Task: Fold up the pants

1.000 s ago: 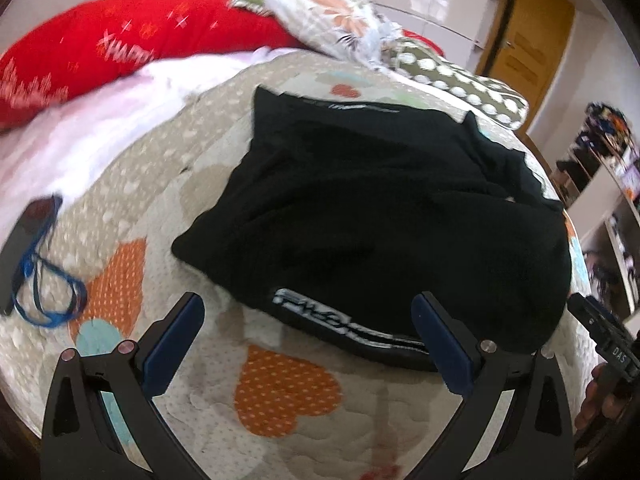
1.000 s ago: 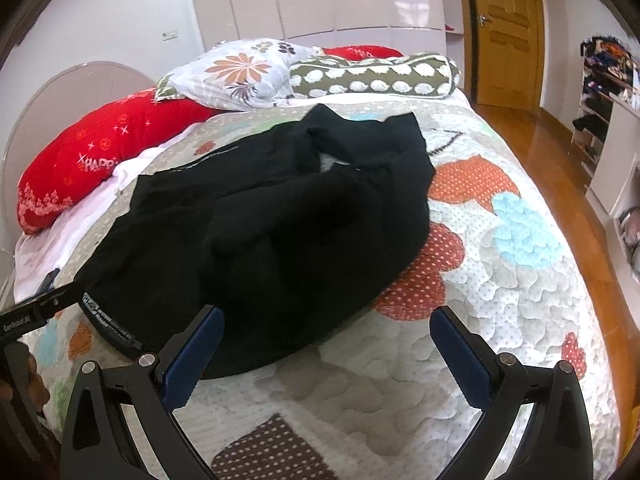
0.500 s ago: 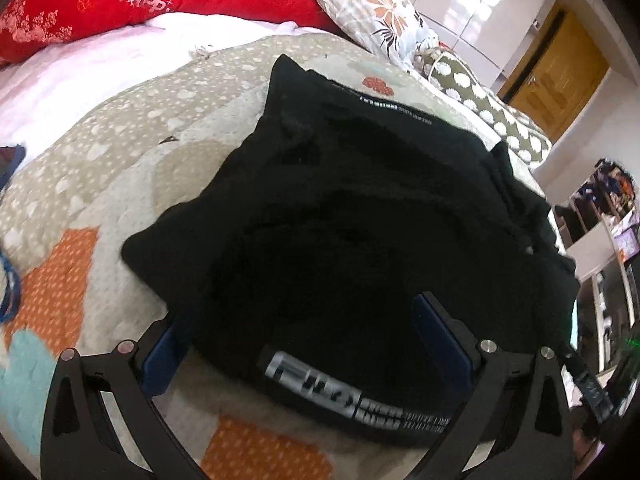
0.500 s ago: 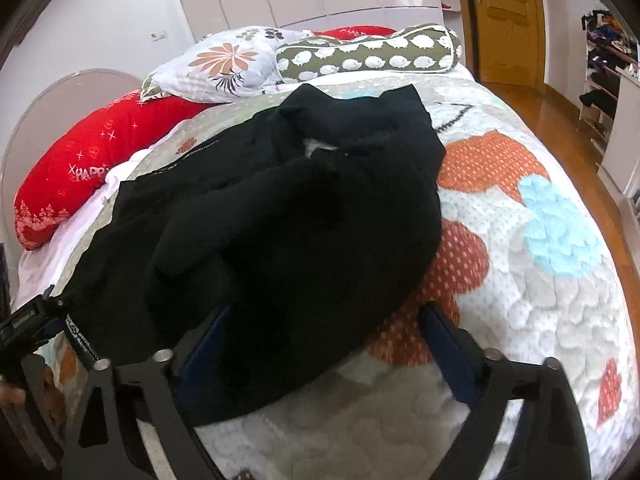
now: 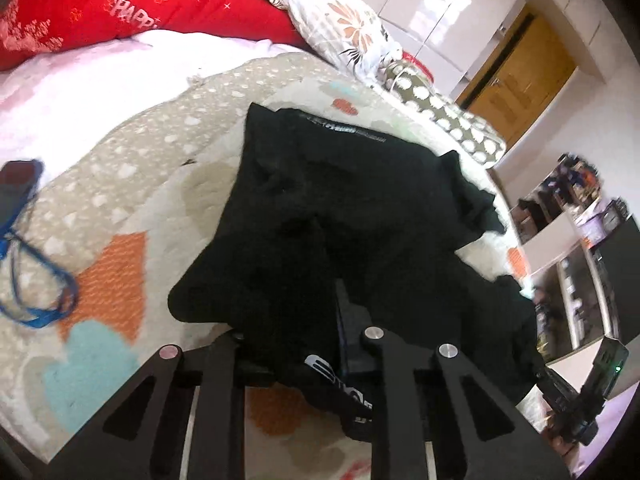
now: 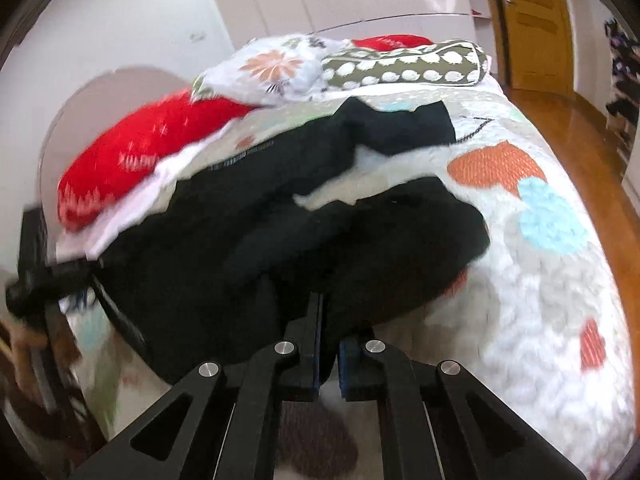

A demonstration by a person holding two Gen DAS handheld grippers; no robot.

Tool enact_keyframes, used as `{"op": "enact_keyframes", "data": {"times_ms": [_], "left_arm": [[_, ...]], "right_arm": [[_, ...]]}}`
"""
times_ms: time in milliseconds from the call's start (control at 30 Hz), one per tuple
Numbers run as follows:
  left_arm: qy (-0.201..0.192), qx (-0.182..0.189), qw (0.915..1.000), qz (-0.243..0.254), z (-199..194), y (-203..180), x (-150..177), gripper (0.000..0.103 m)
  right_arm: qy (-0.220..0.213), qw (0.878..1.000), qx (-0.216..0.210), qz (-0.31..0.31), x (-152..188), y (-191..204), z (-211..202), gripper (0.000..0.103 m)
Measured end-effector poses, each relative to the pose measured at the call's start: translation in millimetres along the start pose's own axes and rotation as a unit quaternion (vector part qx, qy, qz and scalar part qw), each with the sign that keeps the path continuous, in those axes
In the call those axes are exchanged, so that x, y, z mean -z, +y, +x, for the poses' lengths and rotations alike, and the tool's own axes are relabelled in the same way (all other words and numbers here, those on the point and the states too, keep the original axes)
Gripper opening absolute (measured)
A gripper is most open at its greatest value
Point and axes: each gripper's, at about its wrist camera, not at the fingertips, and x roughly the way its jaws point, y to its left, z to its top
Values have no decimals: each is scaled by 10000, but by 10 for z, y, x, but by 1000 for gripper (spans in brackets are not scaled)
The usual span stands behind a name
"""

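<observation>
Black pants (image 5: 352, 208) lie crumpled on the patterned quilt (image 5: 120, 184), the waistband with white lettering (image 5: 340, 384) at the near edge. My left gripper (image 5: 336, 320) has its jaws closing, pinched on the waistband fabric, which bunches up over the fingers. In the right wrist view the pants (image 6: 320, 220) rise in folds toward my right gripper (image 6: 328, 320). Its jaws are closing too, with the near hem of the pants squeezed between the pads. The other gripper (image 6: 36, 280) shows blurred at the far left.
A red pillow (image 5: 132, 4), a floral pillow (image 5: 344, 28) and a spotted bolster (image 6: 404, 66) line the far side of the bed. A phone with a blue lanyard (image 5: 28, 248) lies on the quilt at left. Wooden floor (image 6: 592, 148) and shelves (image 5: 576, 240) flank the bed.
Both grippers came forward over the near edge of the pants and their jaws went from wide open to pinched on the fabric, which now bunches and lifts slightly.
</observation>
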Motion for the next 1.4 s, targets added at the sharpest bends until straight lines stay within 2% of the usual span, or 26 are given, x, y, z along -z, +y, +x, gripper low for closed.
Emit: {"op": "enact_keyframes", "data": {"times_ms": [33,100,167,233,267,300,400,533,567,600,633,667,700,800,933,1033,1100,1133,1200,1267,1333,1400], "left_arm": [[41,-87,10000,26,41,18,28,18],[196,-161,9997,-73,146,79,89,18],[229,-206,9994,-156,204,117,125,19],[228,-215,9993,-225,225,120,139,19],[227,-234,9992,-240,228,115,143,19],[225,-250,9991,-244,224,112,142,19],[220,-319,9990,-237,241,90,136,20],[269,-357,9987,-231,264,95,123,21],[277,-366,9987,-232,256,105,131,22],[285,-371,9986,-230,254,106,133,22],[292,-379,9986,-215,257,101,130,22],[296,-383,9986,-203,256,101,130,22],[298,-380,9986,-202,260,101,125,22],[308,-352,9987,-224,243,100,128,22],[320,-240,9988,-269,202,145,174,26],[326,-228,9989,-267,229,158,214,28],[327,-227,9988,-291,221,159,221,31],[354,-235,9986,-313,203,163,219,34],[370,-232,9984,-356,143,191,212,40],[277,-297,9982,-446,63,261,198,58],[143,-363,9973,-616,0,356,186,63],[121,-365,9970,-671,-5,407,180,63]], "right_arm": [[113,9999,3,58,61,-20,19,13],[248,9994,98,209,190,-129,37,37],[210,9985,281,421,231,-270,-18,40],[-28,9965,393,740,200,-464,-168,51],[-91,9954,482,827,170,-525,-200,69],[-160,9938,559,944,124,-621,-229,79],[-281,9904,576,1227,-38,-848,-163,79],[-361,9877,312,1486,-259,-1051,129,75],[-370,9877,305,1491,-297,-1080,207,65],[-367,9886,226,1444,-327,-1096,284,41],[-314,9898,57,1388,-344,-1085,335,28],[-313,9907,7,1328,-342,-1059,343,18],[-335,9917,27,1238,-341,-1023,301,12],[-512,9939,23,980,-269,-901,-62,11],[-659,9941,436,738,-54,-839,-681,11],[-365,9943,821,571,126,-866,-741,11],[21,9924,1070,603,223,-937,-541,13],[173,9908,1191,611,252,-957,-431,16],[175,9873,1455,609,305,-964,-359,37],[38,9839,1640,705,291,-970,-441,48],[-26,9821,1752,692,273,-967,-520,49],[-116,9808,1863,563,233,-900,-610,49]]}}
